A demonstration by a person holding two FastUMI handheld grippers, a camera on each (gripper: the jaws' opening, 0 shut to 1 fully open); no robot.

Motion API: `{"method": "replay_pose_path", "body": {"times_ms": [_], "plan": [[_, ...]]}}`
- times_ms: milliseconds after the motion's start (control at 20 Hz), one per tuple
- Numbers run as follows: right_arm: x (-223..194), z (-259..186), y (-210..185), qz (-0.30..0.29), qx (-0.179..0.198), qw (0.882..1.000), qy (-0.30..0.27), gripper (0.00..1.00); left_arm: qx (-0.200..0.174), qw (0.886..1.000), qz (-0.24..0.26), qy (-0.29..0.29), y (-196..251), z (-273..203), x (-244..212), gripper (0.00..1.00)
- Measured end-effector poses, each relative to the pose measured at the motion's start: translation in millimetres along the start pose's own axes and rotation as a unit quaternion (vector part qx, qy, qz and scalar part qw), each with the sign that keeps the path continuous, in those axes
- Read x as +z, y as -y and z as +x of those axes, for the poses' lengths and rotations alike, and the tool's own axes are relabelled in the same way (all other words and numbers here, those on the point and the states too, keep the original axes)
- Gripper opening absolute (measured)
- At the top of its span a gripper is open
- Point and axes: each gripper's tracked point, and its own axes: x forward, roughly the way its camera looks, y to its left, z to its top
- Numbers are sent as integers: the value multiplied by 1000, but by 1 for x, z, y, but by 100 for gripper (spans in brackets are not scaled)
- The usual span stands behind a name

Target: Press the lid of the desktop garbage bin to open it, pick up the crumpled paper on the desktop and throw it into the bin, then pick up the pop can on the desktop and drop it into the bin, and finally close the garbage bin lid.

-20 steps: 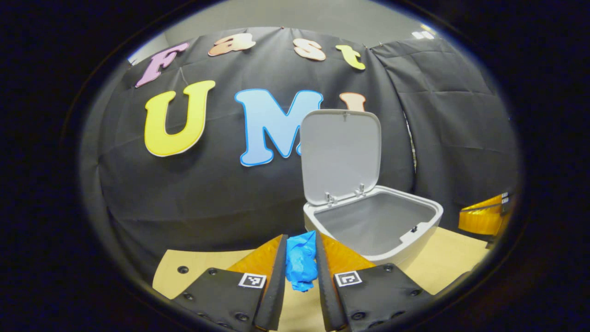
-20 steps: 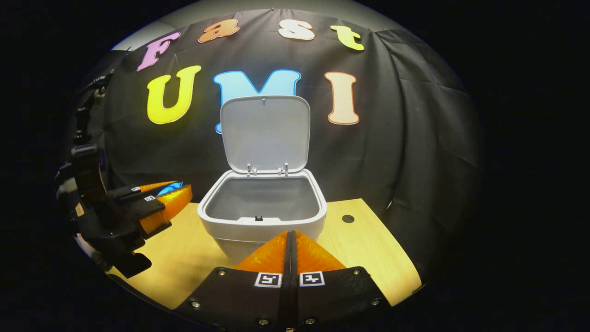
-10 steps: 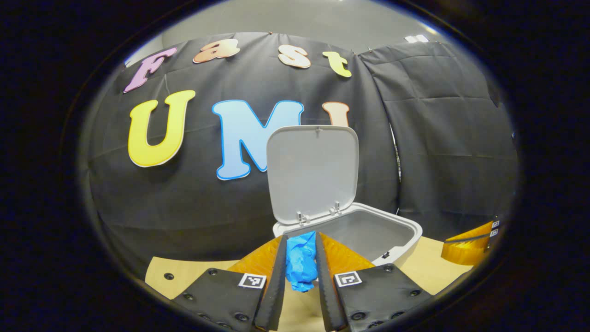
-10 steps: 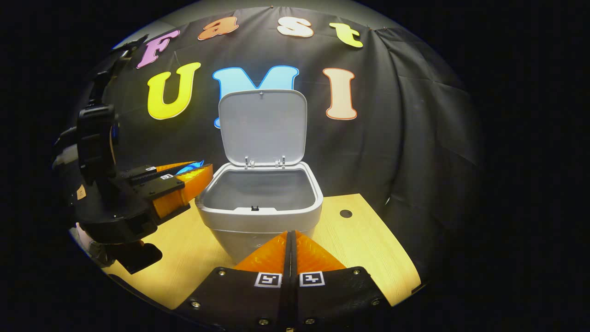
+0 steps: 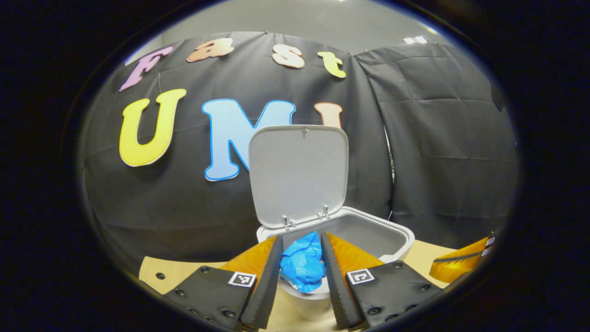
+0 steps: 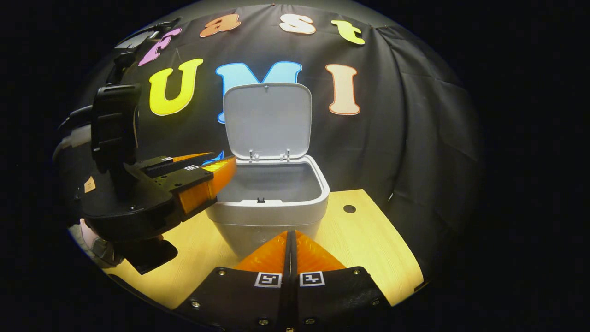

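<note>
The blue crumpled paper (image 5: 302, 267) sits between the fingers of my left gripper (image 5: 302, 239), which is shut on it and holds it over the near left rim of the white bin (image 5: 392, 235). The bin's lid (image 5: 299, 170) stands upright and open, and the inside looks bare. In the right gripper view the left gripper (image 6: 220, 162) reaches over the left rim of the bin (image 6: 267, 210), with a bit of the blue paper (image 6: 214, 159) peeking out. My right gripper (image 6: 290, 242) is shut on nothing, low in front of the bin.
The bin stands on a light wooden table (image 6: 368, 249) with a small dark hole (image 6: 349, 208) at its back right. Black cloth walls close in behind and to the right. The right gripper (image 5: 461, 265) shows at the far right of the left gripper view.
My left gripper has carried the blue paper to the right and forward, from beside the bin to over its rim. Its jaws stand slightly wider. The right gripper has barely moved.
</note>
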Motion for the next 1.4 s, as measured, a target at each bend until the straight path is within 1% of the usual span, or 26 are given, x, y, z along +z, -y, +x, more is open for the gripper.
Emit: {"method": "replay_pose_path", "body": {"times_ms": [250, 300, 500, 550, 600, 650, 700, 750, 800, 850, 900, 950, 1000, 1050, 1100, 1150, 1200, 1250, 1300, 1350, 1400], "plan": [[-10, -1, -4, 2, 5, 1000, -3, 0, 4, 1000, -3, -6, -5, 1, -6, 80], [-11, 1, -3, 2, 6, 1000, -4, 0, 5, 1000, -7, -7, -5, 1, -6, 80], [-17, 5, -4, 8, 10, 1000, -13, 0, 22, 999, -41, -13, -25, -13, -15, 100], [-19, 5, -5, 11, 12, 1000, -18, 0, 28, 998, -51, -13, -33, -19, -16, 84], [-25, 6, -6, 14, 15, 1000, -23, 0, 39, 998, -57, -14, -42, -24, -17, 95], [-29, 8, -7, 19, 20, 999, -30, 0, 58, 996, -61, -15, -60, -34, -20, 95], [-32, 10, -11, 21, 25, 999, -36, 0, 74, 995, -61, -17, -72, -42, -22, 95], [-35, 12, -15, 21, 30, 998, -41, 0, 89, 994, -59, -18, -85, -49, -22, 85], [-38, 15, -19, 19, 36, 998, -46, 0, 102, 993, -58, -17, -95, -55, -22, 100], [-42, 18, -25, 18, 47, 997, -50, 0, 113, 992, -59, -16, -104, -62, -22, 100], [-49, 17, -33, 14, 61, 996, -56, 1, 125, 990, -60, -17, -113, -68, -23, 93], [-53, 15, -40, 7, 72, 996, -60, 4, 133, 989, -62, -17, -119, -74, -23, 93], [-57, 17, -46, -2, 83, 995, -63, 13, 139, 988, -64, -16, -123, -79, -23, 89], [-57, 17, -55, -18, 92, 993, -65, 26, 145, 987, -68, -16, -127, -84, -24, 85], [-62, 18, -59, -25, 99, 993, -66, 40, 150, 986, -72, -14, -130, -89, -24, 93], [-64, 15, -63, -31, 106, 991, -69, 48, 154, 985, -74, -14, -131, -93, -24, 93], [-71, 13, -67, -36, 114, 990, -74, 67, 156, 985, -76, -14, -133, -96, -24, 93], [-74, 14, -72, -41, 120, 989, -80, 78, 159, 984, -76, -14, -135, -99, -23, 100], [-78, 16, -75, -46, 120, 988, -85, 95, 161, 984, -75, -13, -137, -103, -23, 100], [-80, 19, -75, -51, 117, 988, -89, 100, 164, 984, -73, -12, -139, -106, -22, 93], [-85, 21, -75, -55, 115, 987, -95, 100, 167, 983, -71, -12, -141, -108, -22, 93]]}}
